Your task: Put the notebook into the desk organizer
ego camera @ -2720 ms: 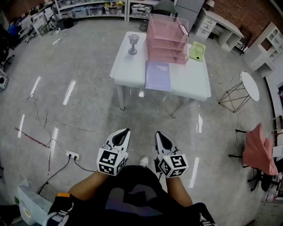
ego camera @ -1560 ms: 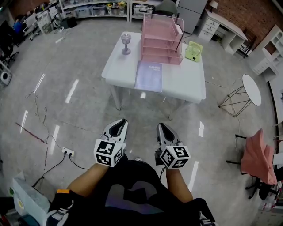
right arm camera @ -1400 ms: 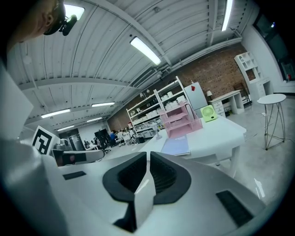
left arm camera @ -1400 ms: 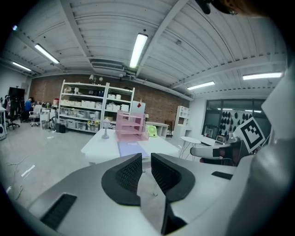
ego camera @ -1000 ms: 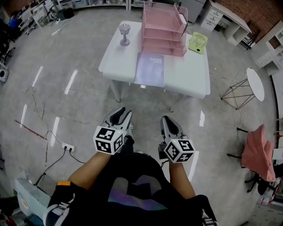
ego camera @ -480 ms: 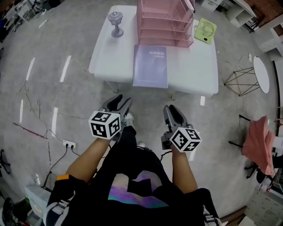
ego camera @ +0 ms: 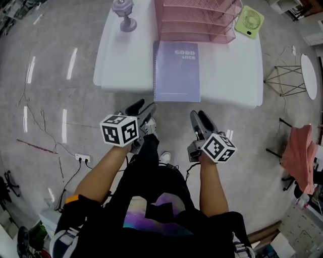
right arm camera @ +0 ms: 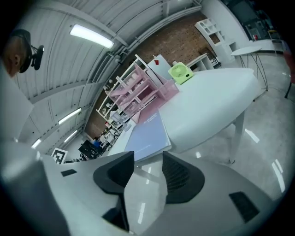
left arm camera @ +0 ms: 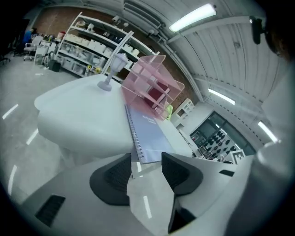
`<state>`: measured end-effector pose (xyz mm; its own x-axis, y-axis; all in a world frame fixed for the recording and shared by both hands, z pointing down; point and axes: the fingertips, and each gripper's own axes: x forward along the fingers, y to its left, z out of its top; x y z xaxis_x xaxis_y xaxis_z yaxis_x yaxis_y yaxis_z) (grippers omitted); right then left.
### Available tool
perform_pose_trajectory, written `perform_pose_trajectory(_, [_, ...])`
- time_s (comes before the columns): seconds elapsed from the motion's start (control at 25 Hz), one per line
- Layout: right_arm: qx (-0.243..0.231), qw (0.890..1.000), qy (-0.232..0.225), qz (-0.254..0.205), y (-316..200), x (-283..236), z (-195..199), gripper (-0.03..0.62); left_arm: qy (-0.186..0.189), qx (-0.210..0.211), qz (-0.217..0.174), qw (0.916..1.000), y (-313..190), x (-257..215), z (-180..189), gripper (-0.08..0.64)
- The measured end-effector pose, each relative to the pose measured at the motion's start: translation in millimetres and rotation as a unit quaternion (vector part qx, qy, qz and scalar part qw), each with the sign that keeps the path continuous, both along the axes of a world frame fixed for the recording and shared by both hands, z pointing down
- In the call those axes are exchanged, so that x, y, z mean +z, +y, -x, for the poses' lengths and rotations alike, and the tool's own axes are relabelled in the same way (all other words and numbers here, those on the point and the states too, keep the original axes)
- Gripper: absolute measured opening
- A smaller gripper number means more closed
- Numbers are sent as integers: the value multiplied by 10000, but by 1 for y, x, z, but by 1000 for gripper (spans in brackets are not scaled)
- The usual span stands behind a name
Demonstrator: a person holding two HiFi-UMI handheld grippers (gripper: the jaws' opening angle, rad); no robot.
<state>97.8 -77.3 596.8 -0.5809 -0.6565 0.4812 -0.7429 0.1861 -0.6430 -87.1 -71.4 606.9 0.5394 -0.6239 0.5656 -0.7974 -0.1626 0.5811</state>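
**Status.** The task has not begun. No grasp has been made and nothing has been placed.

**Layout, left to right.**
- A purple stemmed ornament (ego camera: 123, 10) stands well ahead of the left fingertips and to their left.
- The left gripper (ego camera: 144, 108) has its jaws spread, having just been opening. Nothing sits between the pads. In the left gripper view, the spiral-bound corner of the notebook lies just beyond the gap, untouched.
- The notebook (ego camera: 176, 70) lies flat and closed on the white table (ego camera: 232, 75). It is ahead of both sets of fingertips, on the line between the 2 grippers. Its near edge reaches the table's front edge.
- The pink desk organizer (ego camera: 197, 22) is a tiered tray rack. It stands directly past the notebook's far edge, farther from the fingers.
- The right gripper (ego camera: 198, 116) also has its jaws spread, having just been opening. They are empty, and the notebook's near corner lies beyond them.
- A green fan (ego camera: 251, 21) sits ahead of the right fingertips and to their right, beside the organizer.

**Remaining work, as judged.** All of it: close in on the near edge, grip the notebook, lift it and slide it into a tier.

**Legible writing.** The notebook cover reads "GOOD LUCK" in pale capitals. No other text is readable.
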Motion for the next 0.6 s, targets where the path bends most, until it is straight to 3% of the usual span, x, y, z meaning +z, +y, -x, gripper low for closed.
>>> perform_pose_trajectory(0.24, [260, 9961, -733, 406, -17, 21, -1, 242, 627, -8, 543, 9966, -11, 22, -12, 219])
perform_pose_trajectory(0.44, [453, 9845, -1552, 672, -36, 33, 1, 277, 920, -24, 813, 9924, -24, 31, -17, 226])
perform_pose_trajectory(0.6, [743, 9751, -1871, 929, -45, 45, -4, 285, 1095, 53, 1049, 9884, -24, 36, -24, 229])
